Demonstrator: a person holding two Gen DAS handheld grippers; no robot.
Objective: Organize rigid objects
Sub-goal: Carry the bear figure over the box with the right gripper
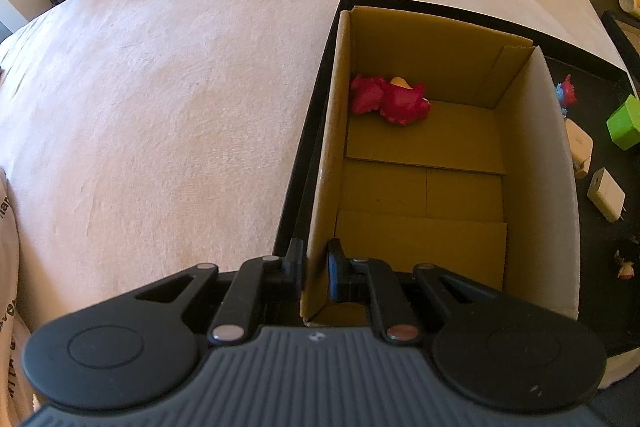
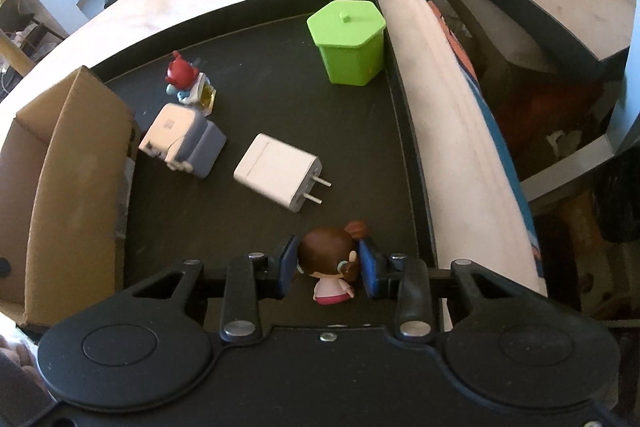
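Brown-haired doll figurine (image 2: pixel 326 261) clasped by right gripper (image 2: pixel 327 263) on black tray (image 2: pixel 404 131), not yet boxed. Left gripper (image 1: pixel 314 267) clamped on cardboard box (image 1: pixel 560 187) wall. Beyond, white charger (image 2: pixel 276 171), green hexagonal container (image 2: pixel 348 43) waiting; red plush toy (image 1: pixel 390 99) already inside.

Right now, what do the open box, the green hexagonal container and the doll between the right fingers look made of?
Box: corrugated cardboard, matte brown, with folded flaps and a fluted cut edge. Green container: likely moulded plastic, of uniform colour with a soft sheen and crisp edges. Doll: probably painted plastic or vinyl, smooth and slightly glossy on the hair.
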